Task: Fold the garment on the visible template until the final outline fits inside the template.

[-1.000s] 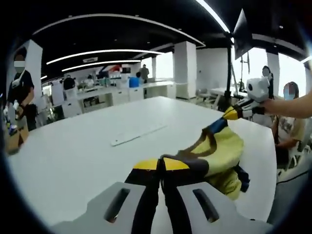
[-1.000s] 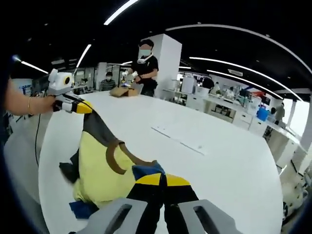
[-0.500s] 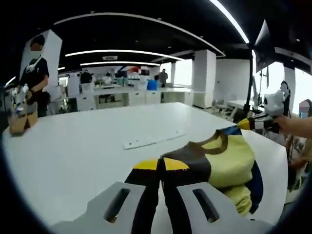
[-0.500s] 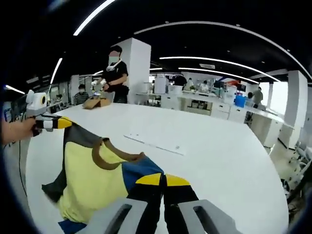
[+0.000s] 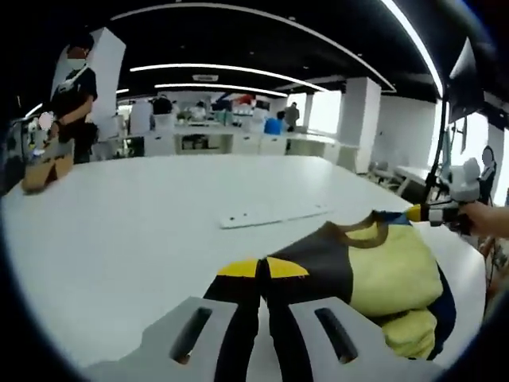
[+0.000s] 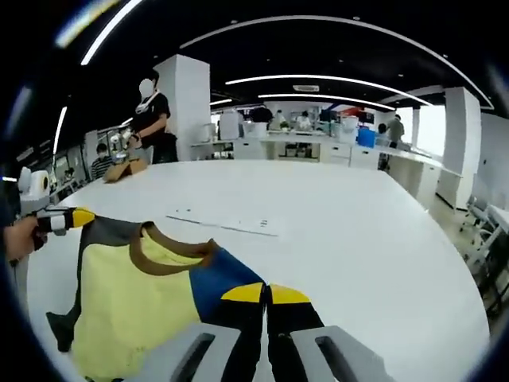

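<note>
One big white table, one yellow t-shirt with brown collar, grey and blue shoulders, held stretched just above near edge of table. One white strip lay flat further out, apart from shirt. Left gripper jaws were pinched closed on grey shoulder; right gripper clamped tight on blue shoulder. One cardboard box at far side, person beside it. No readable writing anywhere.
</note>
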### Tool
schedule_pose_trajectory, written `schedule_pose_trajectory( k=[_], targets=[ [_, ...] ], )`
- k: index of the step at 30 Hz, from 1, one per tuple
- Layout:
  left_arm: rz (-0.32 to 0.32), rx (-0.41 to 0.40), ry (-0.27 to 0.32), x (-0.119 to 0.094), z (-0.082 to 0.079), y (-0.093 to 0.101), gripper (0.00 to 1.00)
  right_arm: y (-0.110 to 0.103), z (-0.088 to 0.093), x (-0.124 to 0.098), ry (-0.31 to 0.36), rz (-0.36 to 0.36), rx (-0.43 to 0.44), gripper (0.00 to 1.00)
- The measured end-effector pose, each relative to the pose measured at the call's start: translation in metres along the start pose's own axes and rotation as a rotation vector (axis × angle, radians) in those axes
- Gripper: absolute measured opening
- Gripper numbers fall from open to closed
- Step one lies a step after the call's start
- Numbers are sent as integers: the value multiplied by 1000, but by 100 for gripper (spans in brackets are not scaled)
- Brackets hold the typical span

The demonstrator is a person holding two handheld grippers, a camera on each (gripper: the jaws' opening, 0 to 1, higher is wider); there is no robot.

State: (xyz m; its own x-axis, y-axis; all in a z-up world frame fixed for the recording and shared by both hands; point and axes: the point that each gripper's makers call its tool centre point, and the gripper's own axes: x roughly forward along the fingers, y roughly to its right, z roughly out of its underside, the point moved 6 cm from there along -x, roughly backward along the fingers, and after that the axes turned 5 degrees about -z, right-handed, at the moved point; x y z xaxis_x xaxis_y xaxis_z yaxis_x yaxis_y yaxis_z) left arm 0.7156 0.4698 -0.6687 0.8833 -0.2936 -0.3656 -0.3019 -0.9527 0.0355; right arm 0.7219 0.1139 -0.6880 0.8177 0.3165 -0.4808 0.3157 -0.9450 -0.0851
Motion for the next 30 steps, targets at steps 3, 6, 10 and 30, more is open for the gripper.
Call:
schedule_pose_trajectory(
  k=[3, 6, 10, 30],
  targets=[
    [-3, 4, -20, 11, 5, -2, 0, 3, 7, 9, -34, 0, 64, 0],
    [-1, -32, -57, 18, 14, -6, 0, 8, 11, 18, -49, 1, 138, 0],
    [-4, -22, -98, 29, 25, -7, 0, 10, 17, 28, -89, -8, 119, 0],
    [20, -22, -96, 24, 33, -17, 16, -7, 18, 32, -79, -142, 115, 32]
  ],
)
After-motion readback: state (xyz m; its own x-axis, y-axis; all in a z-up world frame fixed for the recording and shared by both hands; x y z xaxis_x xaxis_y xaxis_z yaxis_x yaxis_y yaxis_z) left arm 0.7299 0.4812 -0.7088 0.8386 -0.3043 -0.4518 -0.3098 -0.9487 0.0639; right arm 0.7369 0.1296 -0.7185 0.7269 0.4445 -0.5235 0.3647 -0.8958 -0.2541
